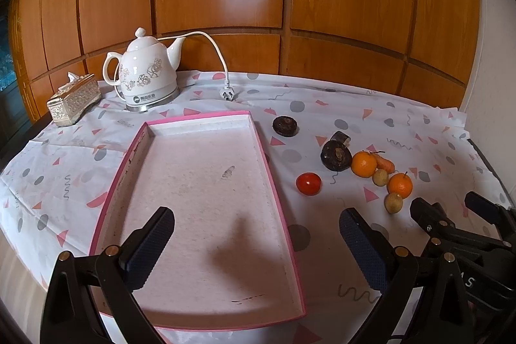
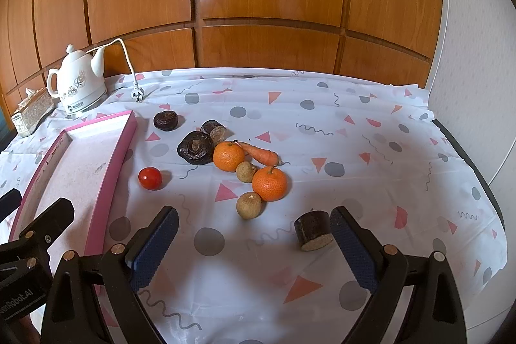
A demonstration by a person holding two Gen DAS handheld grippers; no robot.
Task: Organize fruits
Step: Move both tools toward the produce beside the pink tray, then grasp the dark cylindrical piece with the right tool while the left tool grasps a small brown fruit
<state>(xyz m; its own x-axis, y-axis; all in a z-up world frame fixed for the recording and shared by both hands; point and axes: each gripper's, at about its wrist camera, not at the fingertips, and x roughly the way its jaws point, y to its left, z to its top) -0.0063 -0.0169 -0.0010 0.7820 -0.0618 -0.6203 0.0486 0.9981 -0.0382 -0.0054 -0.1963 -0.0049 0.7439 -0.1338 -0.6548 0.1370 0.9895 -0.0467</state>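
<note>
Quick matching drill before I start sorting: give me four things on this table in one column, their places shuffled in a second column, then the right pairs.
1. tomato
2. carrot
3. kettle
4. cut dark stalk piece

A. back left, beside the tissue box
B. nearest the right gripper
C. alone, close to the pink tray
D. behind the two oranges

Pairs: 1-C, 2-D, 3-A, 4-B

My table has a patterned cloth. Ahead of my right tool lie oranges, a tomato and a carrot; under my left tool, a pink tray; beyond, a kettle.
</note>
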